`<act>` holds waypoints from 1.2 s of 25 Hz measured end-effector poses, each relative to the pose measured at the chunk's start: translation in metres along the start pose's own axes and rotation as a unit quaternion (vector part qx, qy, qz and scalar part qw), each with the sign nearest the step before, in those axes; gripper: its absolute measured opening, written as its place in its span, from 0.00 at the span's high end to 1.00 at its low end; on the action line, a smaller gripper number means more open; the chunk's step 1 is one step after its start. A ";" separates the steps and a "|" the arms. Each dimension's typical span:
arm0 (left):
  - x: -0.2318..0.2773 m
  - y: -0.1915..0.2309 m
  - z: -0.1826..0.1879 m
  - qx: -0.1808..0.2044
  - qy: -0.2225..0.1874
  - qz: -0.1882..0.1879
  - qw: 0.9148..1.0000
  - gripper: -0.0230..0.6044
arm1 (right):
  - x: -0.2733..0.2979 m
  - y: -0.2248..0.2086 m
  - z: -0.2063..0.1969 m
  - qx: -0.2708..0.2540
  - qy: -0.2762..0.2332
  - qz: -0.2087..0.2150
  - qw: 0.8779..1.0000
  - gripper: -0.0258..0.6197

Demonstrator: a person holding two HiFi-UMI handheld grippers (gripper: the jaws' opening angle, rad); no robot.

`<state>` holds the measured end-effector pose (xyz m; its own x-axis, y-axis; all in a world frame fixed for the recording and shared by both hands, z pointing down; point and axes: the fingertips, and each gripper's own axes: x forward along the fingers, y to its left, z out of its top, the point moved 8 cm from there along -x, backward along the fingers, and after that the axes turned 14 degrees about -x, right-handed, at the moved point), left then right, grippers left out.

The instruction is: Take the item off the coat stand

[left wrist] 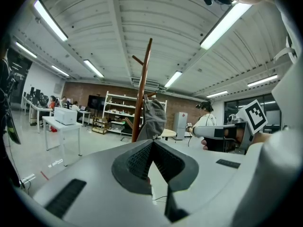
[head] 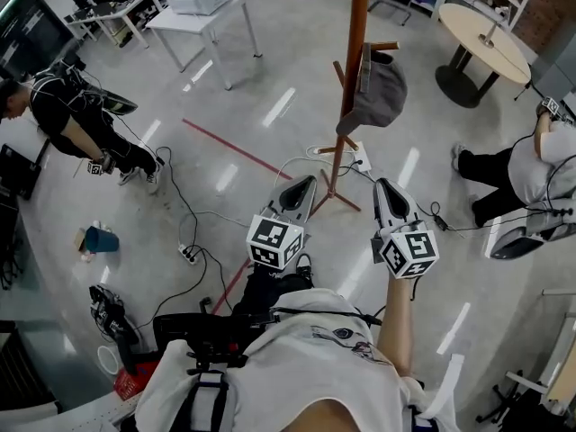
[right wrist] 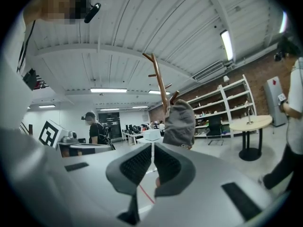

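A grey cap (head: pixel 378 93) hangs from a peg of the brown wooden coat stand (head: pixel 357 34) straight ahead of me. Both grippers are held side by side in front of my chest, short of the stand and below the cap. My left gripper (head: pixel 301 184) is shut with nothing in it, and so is my right gripper (head: pixel 385 187). In the left gripper view the closed jaw tips (left wrist: pixel 152 143) sit below the cap (left wrist: pixel 154 119) and the stand (left wrist: pixel 142 93). In the right gripper view the closed tips (right wrist: pixel 152 148) lie just under the cap (right wrist: pixel 180 124) on the stand (right wrist: pixel 161 84).
A white table (head: pixel 211 27) with a box stands at the back left, a round table (head: pixel 486 30) at the back right. One person (head: pixel 67 115) crouches at left, another person (head: pixel 540 165) at right. Cables (head: pixel 180 214) and a red floor line (head: pixel 234 147) run near the stand's feet.
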<state>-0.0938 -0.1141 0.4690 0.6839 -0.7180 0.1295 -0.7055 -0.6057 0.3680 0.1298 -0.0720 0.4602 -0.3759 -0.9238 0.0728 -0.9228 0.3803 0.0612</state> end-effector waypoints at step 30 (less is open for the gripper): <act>0.073 0.040 0.041 -0.007 -0.034 0.022 0.999 0.97 | 0.098 -0.114 0.010 0.025 0.017 -0.011 0.999 0.55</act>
<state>-0.0792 -0.2048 0.4556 0.6371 -0.7663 0.0826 -0.7320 -0.5681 0.3760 0.1969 -0.2067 0.4507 -0.3522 -0.9298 0.1066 -0.9346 0.3556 0.0137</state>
